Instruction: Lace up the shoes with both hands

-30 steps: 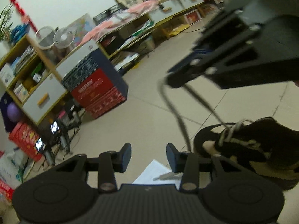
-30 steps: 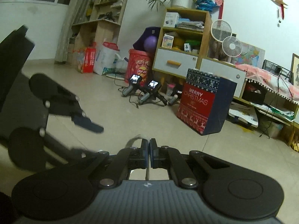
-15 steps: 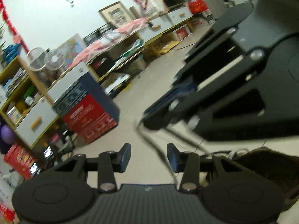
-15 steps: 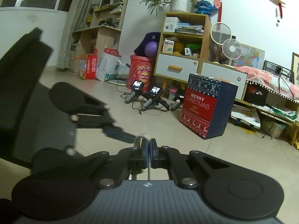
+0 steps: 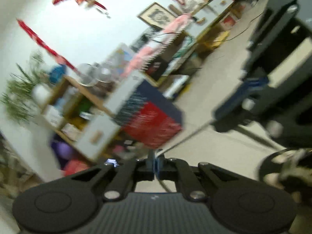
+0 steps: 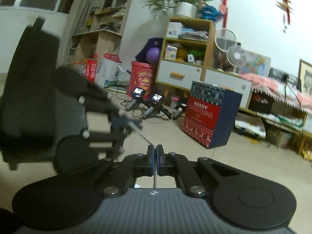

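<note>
Both claws clamped on one taut shoelace above the shoe

A wooden shelf unit point(image 6: 187, 44) holds boxes, a stack of papers and small green and yellow items in its open compartments, with two white drawers below; a red tub point(image 6: 142, 81) beside it has a purple ball point(image 6: 153, 55) resting at its top, and a navy-and-red Christmas gift bag point(image 6: 206, 115) stands on the floor, its contents hidden. The shoelace point(image 5: 187, 136) is thin, grey and stretched straight from the left gripper point(image 5: 155, 163), whose jaws are pressed together on it, up to the right gripper point(image 5: 220, 120), likewise squeezed tight on the lace point(image 6: 155, 177), which runs between its blue pads. The shoe point(image 5: 286, 167), dark with tan panels and pale laces, sits on the tiled floor point(image 5: 204, 152) at the lower right of the left view, blurred.
</note>
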The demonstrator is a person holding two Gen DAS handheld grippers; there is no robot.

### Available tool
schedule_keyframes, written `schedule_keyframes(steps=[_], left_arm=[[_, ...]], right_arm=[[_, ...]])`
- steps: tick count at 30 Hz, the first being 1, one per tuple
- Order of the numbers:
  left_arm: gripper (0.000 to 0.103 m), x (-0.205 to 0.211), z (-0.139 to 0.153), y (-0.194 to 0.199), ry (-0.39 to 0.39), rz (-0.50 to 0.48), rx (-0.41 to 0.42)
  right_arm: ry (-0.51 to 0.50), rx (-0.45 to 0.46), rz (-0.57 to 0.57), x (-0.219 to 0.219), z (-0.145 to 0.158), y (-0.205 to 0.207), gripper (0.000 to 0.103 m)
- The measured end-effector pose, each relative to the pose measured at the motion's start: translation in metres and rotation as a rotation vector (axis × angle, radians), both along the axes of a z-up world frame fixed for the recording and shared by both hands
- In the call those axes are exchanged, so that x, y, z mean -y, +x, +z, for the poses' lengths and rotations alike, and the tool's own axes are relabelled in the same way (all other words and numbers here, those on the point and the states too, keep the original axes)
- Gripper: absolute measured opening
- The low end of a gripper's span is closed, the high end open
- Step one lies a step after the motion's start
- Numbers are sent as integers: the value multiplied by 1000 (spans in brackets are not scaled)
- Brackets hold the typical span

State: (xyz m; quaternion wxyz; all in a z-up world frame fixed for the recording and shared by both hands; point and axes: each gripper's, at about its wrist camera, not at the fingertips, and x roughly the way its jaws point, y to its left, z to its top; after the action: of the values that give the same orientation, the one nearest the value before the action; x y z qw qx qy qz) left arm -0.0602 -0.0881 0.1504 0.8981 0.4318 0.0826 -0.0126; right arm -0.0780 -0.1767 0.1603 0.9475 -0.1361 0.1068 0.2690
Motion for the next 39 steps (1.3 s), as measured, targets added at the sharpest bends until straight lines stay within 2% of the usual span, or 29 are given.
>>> schedule_keyframes(steps=[3,5,12,17,19,22,25,27,29,30,31,33,36,39], left_arm=[[4,-8,6,-3,40,63,87],[5,-16,14,-5,45,88,116],[5,-36,40,-8,60,158,194],[5,-56,58,-13,22,212,198],[4,-66,65,-14,-3,237,190],[4,-83,75,-18,-48,272,168],[3,-90,80,-24,-78,269,146],[3,-91,83,-26,-103,262,125],[3,-92,86,-27,-121,256,110],[3,-92,87,-27,-128,254,105],[3,-93,88,-27,-135,251,99],[3,-94,90,-27,-149,245,88],[3,-95,94,-27,-174,238,67],[3,-94,97,-28,-195,228,50]], right_arm=[[-23,-4,18,-7,-3,-3,3],[-32,-29,15,-8,-6,-2,3],[28,-178,-11,6,-18,-1,4],[103,-341,-69,20,-36,2,6],[161,-440,-63,27,-44,2,6],[186,-521,-73,29,-57,-2,6],[204,-555,-114,32,-64,-1,6],[184,-523,-167,32,-64,0,7],[124,-477,-195,27,-65,0,10],[118,-486,-195,26,-66,2,22],[122,-507,-190,26,-68,3,30],[190,-572,-177,28,-72,7,30],[358,-691,-132,35,-75,15,30],[449,-715,-95,34,-71,19,30]])
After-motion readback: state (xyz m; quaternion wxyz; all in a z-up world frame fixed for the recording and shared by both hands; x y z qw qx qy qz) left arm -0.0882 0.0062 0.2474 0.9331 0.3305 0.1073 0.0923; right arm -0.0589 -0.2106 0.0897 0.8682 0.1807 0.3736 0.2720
